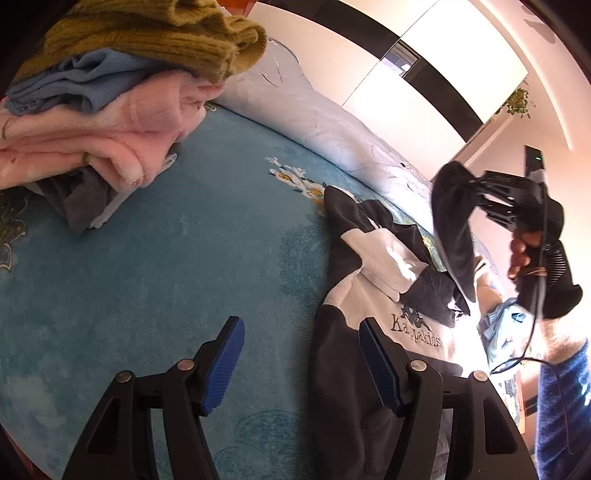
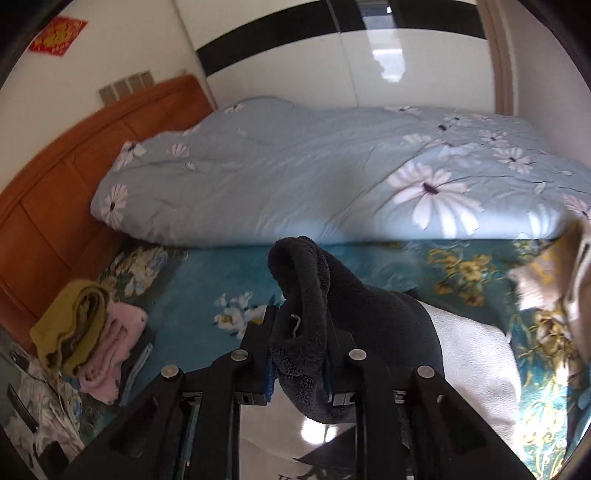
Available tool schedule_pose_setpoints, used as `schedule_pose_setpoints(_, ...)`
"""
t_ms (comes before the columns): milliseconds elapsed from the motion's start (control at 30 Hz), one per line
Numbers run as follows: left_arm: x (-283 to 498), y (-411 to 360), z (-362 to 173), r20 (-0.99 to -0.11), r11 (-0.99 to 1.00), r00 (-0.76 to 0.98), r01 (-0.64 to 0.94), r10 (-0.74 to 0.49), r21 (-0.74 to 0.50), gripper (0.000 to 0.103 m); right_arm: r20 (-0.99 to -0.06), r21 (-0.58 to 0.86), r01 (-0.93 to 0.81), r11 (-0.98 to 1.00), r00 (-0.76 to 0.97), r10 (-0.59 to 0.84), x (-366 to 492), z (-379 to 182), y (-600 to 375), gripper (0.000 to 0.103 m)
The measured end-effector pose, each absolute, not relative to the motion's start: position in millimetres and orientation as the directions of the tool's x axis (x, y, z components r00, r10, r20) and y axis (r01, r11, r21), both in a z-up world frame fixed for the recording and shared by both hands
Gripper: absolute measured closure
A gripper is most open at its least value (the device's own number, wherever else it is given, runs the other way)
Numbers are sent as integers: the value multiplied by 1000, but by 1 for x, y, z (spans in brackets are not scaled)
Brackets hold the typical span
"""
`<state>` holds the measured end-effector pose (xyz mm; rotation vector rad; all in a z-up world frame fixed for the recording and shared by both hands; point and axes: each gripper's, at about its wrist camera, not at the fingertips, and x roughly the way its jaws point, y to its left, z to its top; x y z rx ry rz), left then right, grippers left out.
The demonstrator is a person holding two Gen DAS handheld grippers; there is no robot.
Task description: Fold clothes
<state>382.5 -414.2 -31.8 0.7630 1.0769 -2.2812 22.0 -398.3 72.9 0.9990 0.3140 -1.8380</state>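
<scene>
Black-and-white sweatshirt rumpled on bed, sleeve pinched in right hand-held gripper, left hand-held gripper spread

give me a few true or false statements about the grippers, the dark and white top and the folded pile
1. The right gripper is shut on a dark part of the dark and white top. True.
2. The left gripper grips the top's hem. False: its jaws stand open with nothing between them, above the blue bedspread and the top's edge.
3. On the folded pile, a mustard knit lies on top. True.
4. The pile sits on the top's white chest panel. False: it rests on the bedspread, apart from the top.
5. The floral duvet is spread over the top. False: it lies bunched behind it, by the wall.
</scene>
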Motion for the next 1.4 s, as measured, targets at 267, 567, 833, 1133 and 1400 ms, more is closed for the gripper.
schedule_pose_setpoints(267, 383, -429, -37, -687, -553, -706, 647, -173, -525, 34, -874, 77, 885, -459, -161, -458, 82, -43, -449, 68)
schedule_pose_setpoints(567, 333, -441, -18, -670, -559, -733, 605, -115, -567, 34, -749, 263, 929, -261, 27, -662, 70, 17, -370, 36)
schedule_pose_setpoints(833, 201, -471, -12, -661, -600, -750, 520, 20, -608, 34, -755, 224, 775, -591, -245, -608, -57, 15, -231, 36)
schedule_pose_setpoints(1133, 148, -484, -57, -713, -498, -701, 611, 19, -615, 50, -770, 328, 660, -676, -227, -596, -102, -27, -168, 36)
schedule_pose_setpoints(1400, 172, -467, -13, -663, -629, -740, 570, -113, -529, 81, -767, 324, 695, -642, -203, -608, -92, -32, -184, 36)
